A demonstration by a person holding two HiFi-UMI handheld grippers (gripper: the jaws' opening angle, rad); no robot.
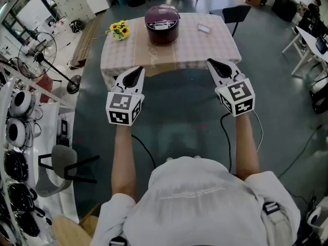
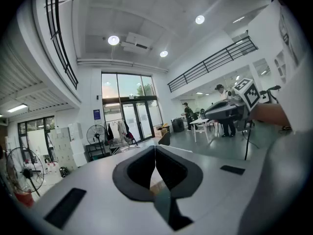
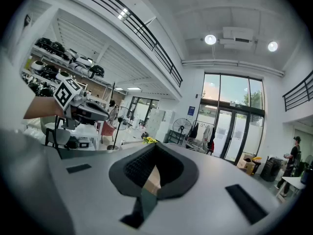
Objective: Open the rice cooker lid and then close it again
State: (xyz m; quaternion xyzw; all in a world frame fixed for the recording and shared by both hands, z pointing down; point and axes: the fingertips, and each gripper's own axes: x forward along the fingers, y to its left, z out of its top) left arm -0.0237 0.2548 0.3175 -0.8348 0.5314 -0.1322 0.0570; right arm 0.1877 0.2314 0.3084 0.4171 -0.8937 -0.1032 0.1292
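Rice cooker [image 1: 162, 22], lid down, upper centre of frame on checked counter [image 1: 205, 47]. Left hand-held gripper [image 1: 137, 72], right hand-held gripper [image 1: 211, 64] mid-frame, below counter's near edge; both clamped fully together, holding nothing.

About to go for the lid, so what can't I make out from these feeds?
Dark purple round rice cooker: head view, too small to show its lid release.
Cooker in gripper views: unseen, the left gripper and right gripper bodies fill the foreground.
Small white flat item on checked tablecloth: head view, too small to identify.
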